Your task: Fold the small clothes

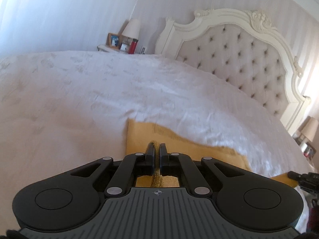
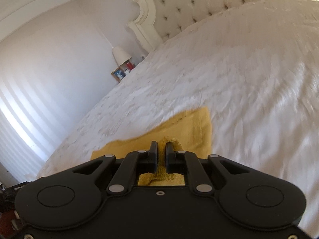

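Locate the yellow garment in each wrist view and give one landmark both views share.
Left wrist view: the yellow garment lies low and centre on the white bedspread, pinched in the left hand-held gripper, running off to the lower right.
Right wrist view: the garment sits low and centre, pinched in the right hand-held gripper.
Shared landmark: the tufted headboard.

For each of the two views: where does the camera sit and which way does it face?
Left wrist: on the left gripper, looking along its fingers over the yellow garment toward the headboard.
Right wrist: on the right gripper, looking across the bed toward the lamp.
Shared: garment, bed, headboard, lamp.
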The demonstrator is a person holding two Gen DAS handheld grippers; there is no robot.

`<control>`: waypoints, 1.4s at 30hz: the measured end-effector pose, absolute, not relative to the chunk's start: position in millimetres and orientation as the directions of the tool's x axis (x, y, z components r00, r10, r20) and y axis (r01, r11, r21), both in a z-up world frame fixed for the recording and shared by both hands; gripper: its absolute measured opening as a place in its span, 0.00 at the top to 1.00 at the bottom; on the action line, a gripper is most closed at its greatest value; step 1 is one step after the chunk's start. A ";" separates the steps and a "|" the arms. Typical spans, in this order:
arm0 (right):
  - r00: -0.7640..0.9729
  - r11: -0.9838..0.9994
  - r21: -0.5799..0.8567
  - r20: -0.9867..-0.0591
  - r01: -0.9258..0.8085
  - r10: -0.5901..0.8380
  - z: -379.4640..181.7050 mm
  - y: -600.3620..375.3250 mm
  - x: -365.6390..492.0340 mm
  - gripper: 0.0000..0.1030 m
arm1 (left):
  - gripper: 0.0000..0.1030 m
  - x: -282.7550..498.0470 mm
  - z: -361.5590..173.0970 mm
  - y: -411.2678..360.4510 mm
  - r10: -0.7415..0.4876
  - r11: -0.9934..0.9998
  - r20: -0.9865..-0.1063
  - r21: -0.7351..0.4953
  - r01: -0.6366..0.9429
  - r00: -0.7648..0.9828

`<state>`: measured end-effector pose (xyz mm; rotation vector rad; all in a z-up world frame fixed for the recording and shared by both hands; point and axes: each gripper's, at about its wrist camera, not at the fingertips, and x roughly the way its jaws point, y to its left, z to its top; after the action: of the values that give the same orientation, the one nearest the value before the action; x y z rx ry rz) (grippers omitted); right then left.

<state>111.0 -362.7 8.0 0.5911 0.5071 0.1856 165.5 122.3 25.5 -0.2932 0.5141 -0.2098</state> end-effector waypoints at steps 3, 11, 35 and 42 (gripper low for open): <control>0.869 0.826 0.564 -0.404 -0.011 0.287 3.7 -365.6 137.4 0.86 | 0.96 192.4 24.9 118.4 -0.266 0.936 -0.445 -0.332 0.119 0.855; 0.858 0.840 0.539 -0.455 0.053 0.238 -18.3 -371.8 200.0 0.86 | 0.96 253.5 9.2 103.3 -0.241 0.948 -0.459 -0.299 0.106 0.855; 0.848 0.970 0.242 -0.509 -0.025 0.149 -28.2 -331.5 201.6 0.12 | 0.09 241.2 -20.5 54.8 -0.203 0.977 -0.543 -0.057 0.206 0.815; 0.777 0.973 0.137 -0.586 -0.186 0.231 -36.0 -278.7 194.9 0.12 | 0.09 221.6 -45.1 1.9 -0.261 0.932 -0.628 0.035 0.362 0.733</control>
<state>194.9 -278.7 -36.0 0.0729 0.6426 0.2262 221.6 1.9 -45.1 0.1591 0.6646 -0.3443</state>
